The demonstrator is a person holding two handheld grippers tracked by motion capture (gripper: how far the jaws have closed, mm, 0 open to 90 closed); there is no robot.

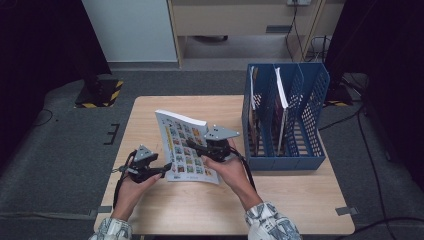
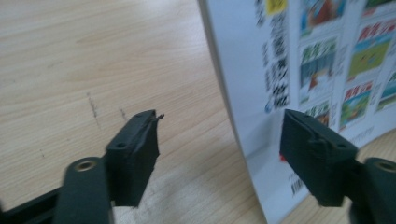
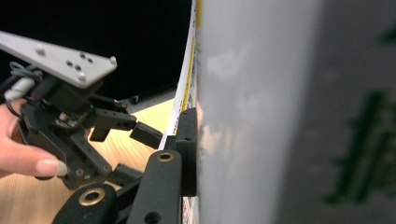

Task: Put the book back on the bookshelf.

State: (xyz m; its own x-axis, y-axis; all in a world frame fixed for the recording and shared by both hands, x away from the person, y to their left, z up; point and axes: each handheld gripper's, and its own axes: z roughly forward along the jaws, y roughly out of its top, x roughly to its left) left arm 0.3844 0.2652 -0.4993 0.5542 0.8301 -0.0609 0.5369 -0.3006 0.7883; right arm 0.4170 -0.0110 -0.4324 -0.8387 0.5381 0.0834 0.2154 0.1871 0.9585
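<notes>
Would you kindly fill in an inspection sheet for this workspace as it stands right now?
Surface: light wooden table, faint scratches in the left gripper view.
Job's things: thick white book with a picture-grid cover, tilted up off the table; blue plastic three-slot file rack at the table's right side, holding a few books.
Clutter: nothing seen.
Grippers: right gripper clamped on the book; left gripper open, jaws either side of the book's edge, pads not pressing.
Cables: black cable trailing from the left gripper; more on the floor at right.
Surroundings: grey carpet, yellow-black striped base, pale cabinet behind.
</notes>
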